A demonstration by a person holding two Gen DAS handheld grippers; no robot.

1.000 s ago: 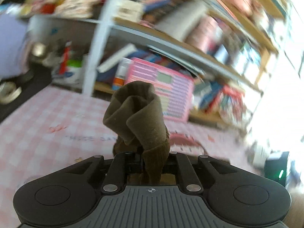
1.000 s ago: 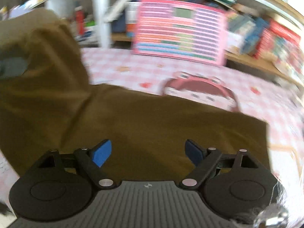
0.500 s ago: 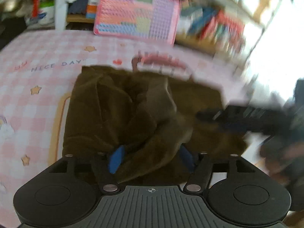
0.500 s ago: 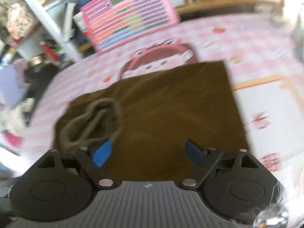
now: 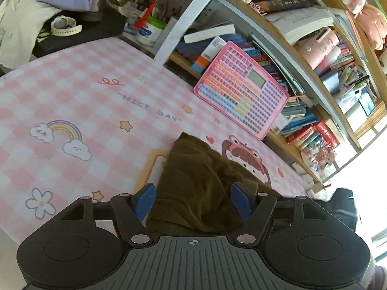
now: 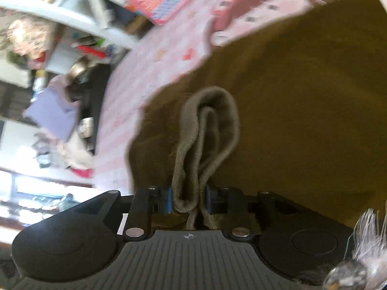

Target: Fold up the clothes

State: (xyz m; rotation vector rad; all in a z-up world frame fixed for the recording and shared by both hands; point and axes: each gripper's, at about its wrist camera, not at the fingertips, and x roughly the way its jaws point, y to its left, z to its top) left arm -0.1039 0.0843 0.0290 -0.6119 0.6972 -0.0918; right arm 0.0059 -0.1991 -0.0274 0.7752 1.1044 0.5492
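Whereas a second ago the left gripper (image 5: 193, 201) was clamped on a bunched fold of the brown garment (image 5: 200, 183) held up before the shelves, its blue pads now stand apart with the cloth lying loose between them, not pressed. Right gripper (image 6: 188, 199): a second ago spread wide above the flat cloth; now its jaws are closing, and the pads pinch the ribbed cuff (image 6: 208, 130) of the garment, which loops up out of them.

Left gripper tilts down toward the table, level across. Right gripper is rolled, so the table runs slantwise in its view.

Garment: dark olive-brown, soft, lying on the pink checked tablecloth (image 5: 72, 91), rumpled near the left gripper, flatter further right. One corner points toward the pink toy keyboard (image 5: 241, 94) leaning on the bookshelf (image 5: 302, 55).
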